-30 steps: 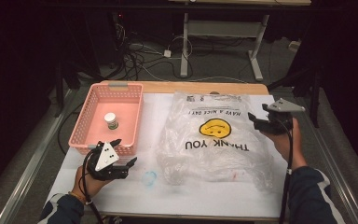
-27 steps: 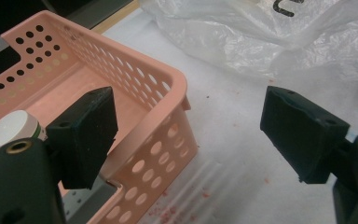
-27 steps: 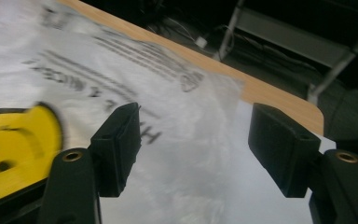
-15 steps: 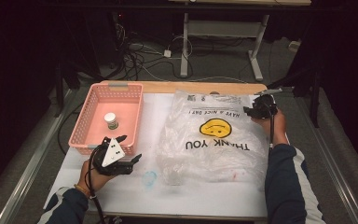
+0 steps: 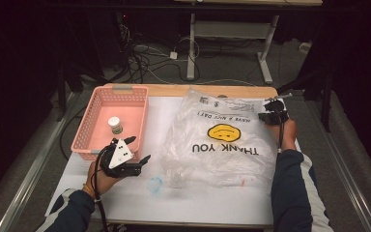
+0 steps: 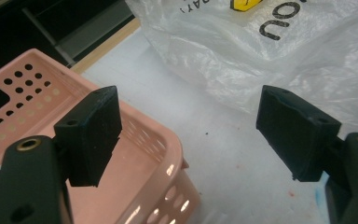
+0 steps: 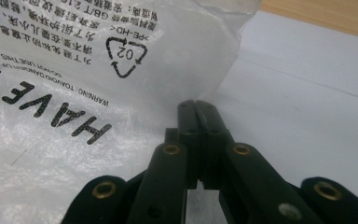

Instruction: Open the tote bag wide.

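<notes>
Right gripper (image 5: 269, 110) sits at the far right edge of the plastic bag (image 5: 222, 140), jaws just closed together; in the right gripper view (image 7: 196, 109) the tips meet right at the bag's (image 7: 98, 84) rim, and whether any film is pinched between them I cannot tell. Left gripper (image 5: 137, 150) hovers over the near right corner of the pink basket (image 5: 89, 140), jaws spread wide, nothing between them; in the left gripper view (image 6: 191, 126) one pad hangs over the basket wall (image 6: 168, 154), the other over bare white table (image 6: 214, 154) near the bag's (image 6: 284, 60) crumpled near-left edge.

Bag lies flat on the white table top (image 5: 212, 203), centre to right, its far edge near the wooden strip (image 5: 174, 90) at the back. Open room: a wide bare band along the near edge and a gap between basket and bag. A small white jar (image 5: 115, 125) stands in the basket. Basket is just left of the bag, not touching.

Writing on bag: yellow smiley face (image 5: 223, 131), "THANK YOU", "HAVE A NICE DAY!", upside down from the person's side. Right gripper view reads "HAVE", a recycling triangle "02", "PE-HD", "WARNING: TO AVOID DANGER OF SUFFOCATION…" partly cut, plus Chinese lines too small to read fully.
</notes>
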